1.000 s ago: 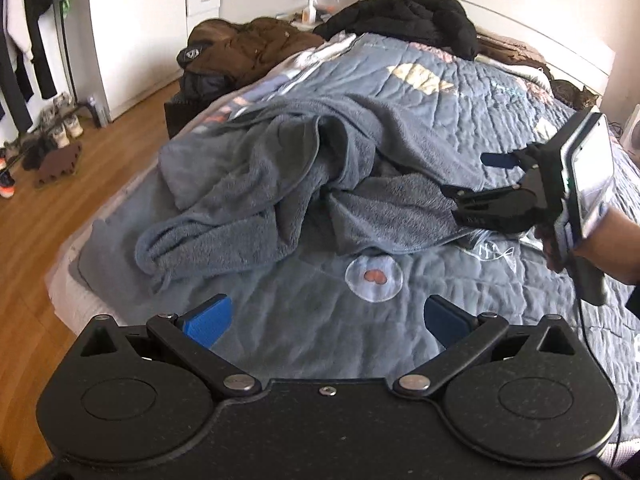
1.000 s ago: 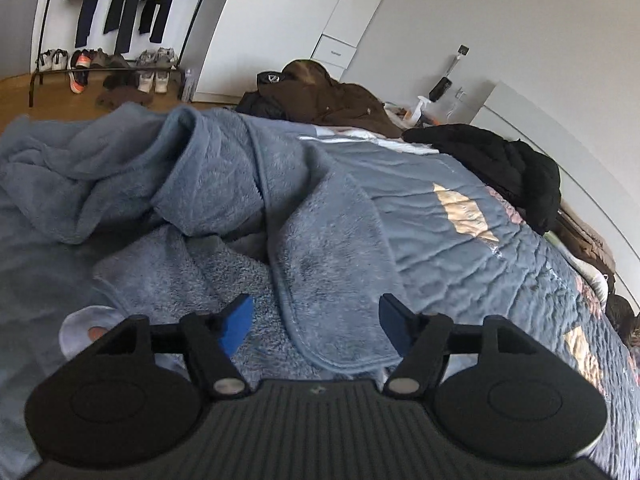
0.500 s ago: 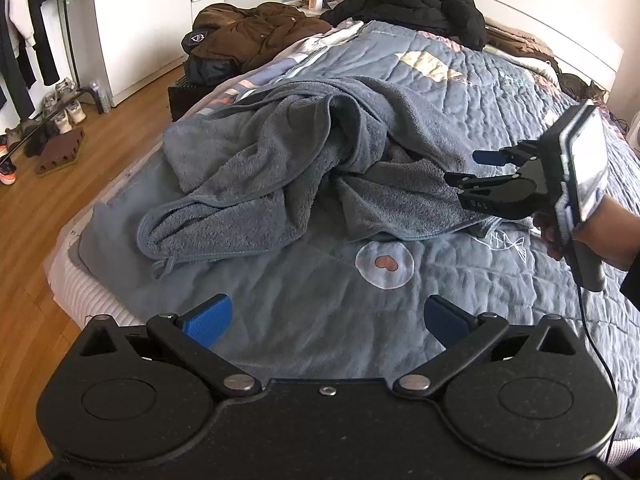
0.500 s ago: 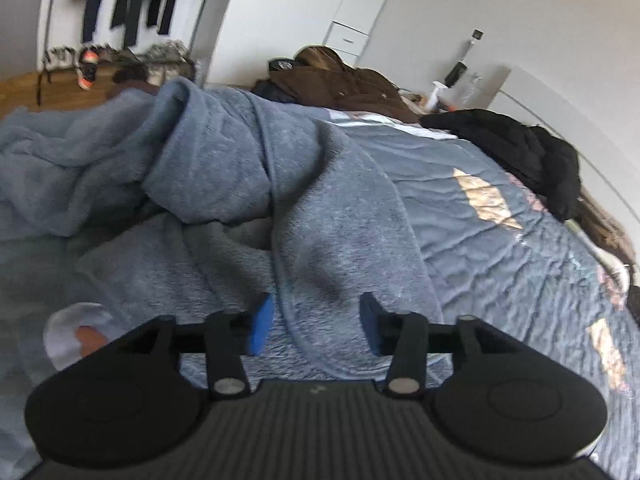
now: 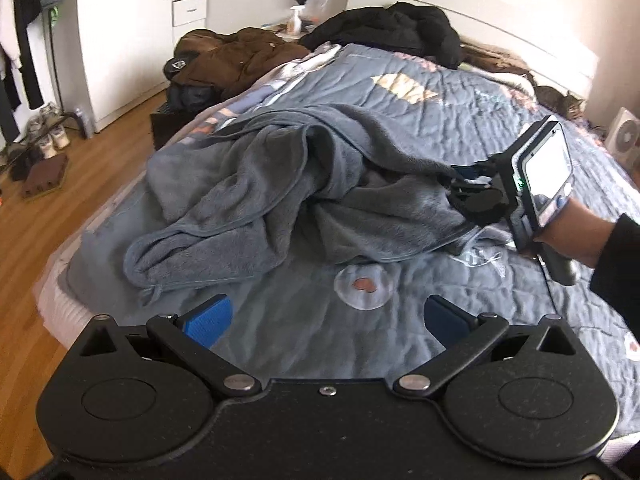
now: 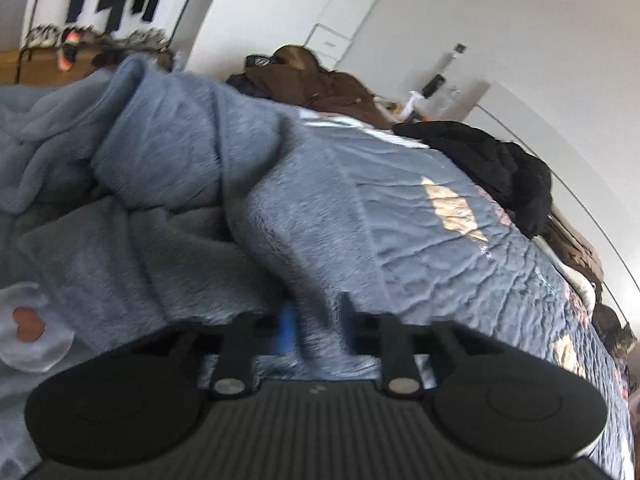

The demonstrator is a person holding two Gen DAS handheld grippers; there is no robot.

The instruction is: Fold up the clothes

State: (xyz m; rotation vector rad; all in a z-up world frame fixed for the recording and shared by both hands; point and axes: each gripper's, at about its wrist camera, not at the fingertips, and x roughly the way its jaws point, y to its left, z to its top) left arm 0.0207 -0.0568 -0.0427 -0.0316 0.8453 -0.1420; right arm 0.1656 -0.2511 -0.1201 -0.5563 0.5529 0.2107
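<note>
A crumpled grey fleece garment (image 5: 280,196) lies in a heap on the blue quilted bedspread (image 5: 460,120) of the bed, and everything else is placed from that heap. The right claw (image 6: 316,328) has its two fingers drawn close together on a fold at the garment's near right edge; fleece fills the narrow gap between the blue pads, so it is gripping the garment. In the left wrist view this same claw (image 5: 460,184) sits at the heap's right border, with the person's hand (image 5: 560,232) behind it and a lit phone screen (image 5: 546,176) mounted on top.

The left claw (image 5: 326,316) hangs over bare bedspread just short of the heap's near side, its fingers spread wide and holding nothing.

The heap's left end reaches close to the bed's left edge, past which wooden floor (image 5: 24,240) shows. Nearer than the heap and to its right the bedspread is flat and uncovered apart from a round pale patch (image 5: 362,284) printed with a heart. Beyond the heap the bedspread runs clear up to a black jacket (image 5: 396,32) at the headboard; a brown jacket (image 5: 240,56) lies off the far left.

Only the right wrist view, blurred, shows the pinch itself and the hemmed fold (image 6: 276,236) rising from it. Only the left wrist view shows the whole heap's outline.
</note>
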